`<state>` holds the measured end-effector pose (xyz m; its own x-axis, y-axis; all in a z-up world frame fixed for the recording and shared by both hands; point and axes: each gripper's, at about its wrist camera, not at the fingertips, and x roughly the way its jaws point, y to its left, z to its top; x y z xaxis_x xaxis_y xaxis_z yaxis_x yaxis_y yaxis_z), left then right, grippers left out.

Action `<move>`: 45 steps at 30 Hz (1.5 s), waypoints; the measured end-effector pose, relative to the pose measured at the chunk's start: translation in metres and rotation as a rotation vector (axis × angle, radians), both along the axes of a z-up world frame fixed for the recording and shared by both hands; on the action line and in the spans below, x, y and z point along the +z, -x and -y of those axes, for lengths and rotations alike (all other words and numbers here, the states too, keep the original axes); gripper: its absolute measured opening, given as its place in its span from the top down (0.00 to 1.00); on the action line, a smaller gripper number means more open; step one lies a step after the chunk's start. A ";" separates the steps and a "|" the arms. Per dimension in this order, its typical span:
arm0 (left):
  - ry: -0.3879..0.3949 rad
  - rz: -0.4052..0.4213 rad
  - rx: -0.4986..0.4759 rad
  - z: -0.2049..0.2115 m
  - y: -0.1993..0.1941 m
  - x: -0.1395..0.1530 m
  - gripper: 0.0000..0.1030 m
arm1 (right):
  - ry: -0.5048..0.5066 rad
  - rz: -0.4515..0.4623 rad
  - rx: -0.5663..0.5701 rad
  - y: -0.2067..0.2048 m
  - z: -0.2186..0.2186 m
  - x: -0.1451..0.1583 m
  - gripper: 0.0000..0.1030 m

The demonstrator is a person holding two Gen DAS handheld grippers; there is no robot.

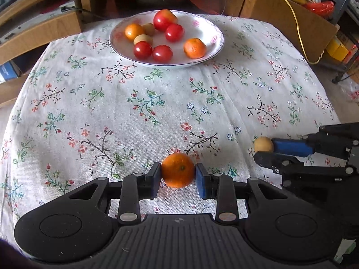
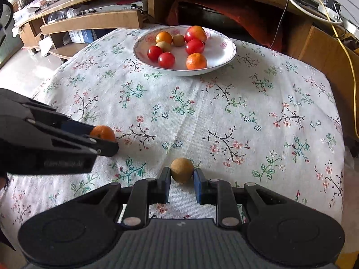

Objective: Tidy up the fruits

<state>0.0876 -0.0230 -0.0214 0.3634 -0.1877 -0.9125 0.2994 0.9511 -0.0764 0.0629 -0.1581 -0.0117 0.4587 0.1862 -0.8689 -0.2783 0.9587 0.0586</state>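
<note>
Orange mandarin point(image 1: 178, 170) sits clamped in the left gripper point(image 1: 178, 176), angled steeply down; right gripper point(image 2: 181, 180) likewise pinches a round tan fruit point(image 2: 182, 170), no long axis.

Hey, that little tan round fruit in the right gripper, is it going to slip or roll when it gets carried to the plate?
The tan fruit looks round and smooth, so it would probably roll if released on the cloth. The right gripper pinches only its sides near the pad tips, so it may slip out. It seems small and light, likely easy to carry to the plate.
</note>
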 end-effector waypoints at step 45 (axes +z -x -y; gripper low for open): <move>-0.077 0.052 -0.052 0.002 0.010 -0.003 0.18 | -0.042 0.028 0.024 0.006 0.007 -0.007 0.49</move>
<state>0.0780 -0.0250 -0.0240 0.4021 -0.1376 -0.9052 0.3506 0.9364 0.0134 0.0566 -0.1656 -0.0190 0.4781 0.2337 -0.8466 -0.3031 0.9486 0.0908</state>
